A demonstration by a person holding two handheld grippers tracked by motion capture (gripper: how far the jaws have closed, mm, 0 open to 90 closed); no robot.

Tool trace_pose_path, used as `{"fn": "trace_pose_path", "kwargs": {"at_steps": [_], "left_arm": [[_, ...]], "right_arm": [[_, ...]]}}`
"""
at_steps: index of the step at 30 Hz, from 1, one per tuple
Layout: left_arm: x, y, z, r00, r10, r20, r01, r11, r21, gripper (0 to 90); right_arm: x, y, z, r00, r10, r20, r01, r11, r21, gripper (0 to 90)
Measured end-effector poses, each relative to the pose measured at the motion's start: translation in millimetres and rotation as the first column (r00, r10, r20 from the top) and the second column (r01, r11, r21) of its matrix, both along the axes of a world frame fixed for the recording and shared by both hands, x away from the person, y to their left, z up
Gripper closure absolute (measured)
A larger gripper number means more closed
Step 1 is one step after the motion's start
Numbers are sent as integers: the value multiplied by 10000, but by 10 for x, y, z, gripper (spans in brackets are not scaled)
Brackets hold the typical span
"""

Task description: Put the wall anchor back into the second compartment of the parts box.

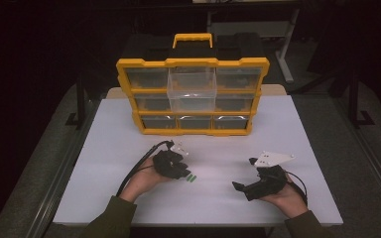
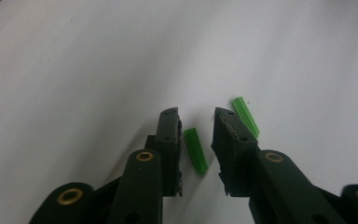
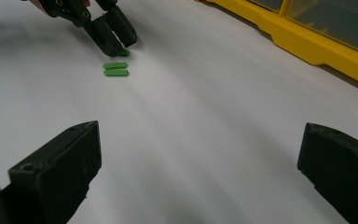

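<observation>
left gripper [image 2: 196,122] jaws narrowed round a green plug [image 2: 196,150], not pinching it yet | plug flat on table [image 1: 129,129], long axis running along the jaws | right gripper [image 3: 200,163] wide open, well apart

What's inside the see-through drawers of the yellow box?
The yellow box has clear drawers, and the middle ones sticking out look empty. The others are too dark to see inside. The little green pieces lie on the table, not inside.

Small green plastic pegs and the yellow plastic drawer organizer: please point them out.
Green plastic peg between the fingers [image 2: 196,150], left gripper view, mid-body.
Second green plastic peg [image 2: 246,116], left gripper view, mid-body.
Yellow plastic drawer organizer [image 1: 193,62], high view, top frame.
</observation>
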State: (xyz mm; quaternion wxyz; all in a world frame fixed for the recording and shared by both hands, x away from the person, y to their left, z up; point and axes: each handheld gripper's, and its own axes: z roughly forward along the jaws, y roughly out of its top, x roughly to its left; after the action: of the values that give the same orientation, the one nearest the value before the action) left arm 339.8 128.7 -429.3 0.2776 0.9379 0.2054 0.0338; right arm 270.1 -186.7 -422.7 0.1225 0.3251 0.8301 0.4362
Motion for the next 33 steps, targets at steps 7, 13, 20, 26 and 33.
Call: {"fn": "trace_pose_path", "kwargs": {"at_steps": [7,13,20,26,33], "left_arm": [[-13,2,-23,9997,239,-67,-240,9996,-119,786],[-5,12,-14,10000,66,58,-67,9999,158,823],[8,25,-12,10000,62,-42,-61,9999,155,842],[23,48,-5,9998,73,-160,-71,9999,144,847],[31,118,38,9990,327,-313,-331,9994,-133,847]], "right_arm": [[-4,3,0,10000,12,-38,-12,10000,37,0],[-2,1,-1,10000,24,-22,-24,10000,19,0],[-6,6,-5,10000,49,-43,-49,10000,6,0],[-16,10,-17,10000,34,-44,-34,10000,-5,0],[-33,18,-64,9999,99,-108,-101,9998,-147,0]]}}
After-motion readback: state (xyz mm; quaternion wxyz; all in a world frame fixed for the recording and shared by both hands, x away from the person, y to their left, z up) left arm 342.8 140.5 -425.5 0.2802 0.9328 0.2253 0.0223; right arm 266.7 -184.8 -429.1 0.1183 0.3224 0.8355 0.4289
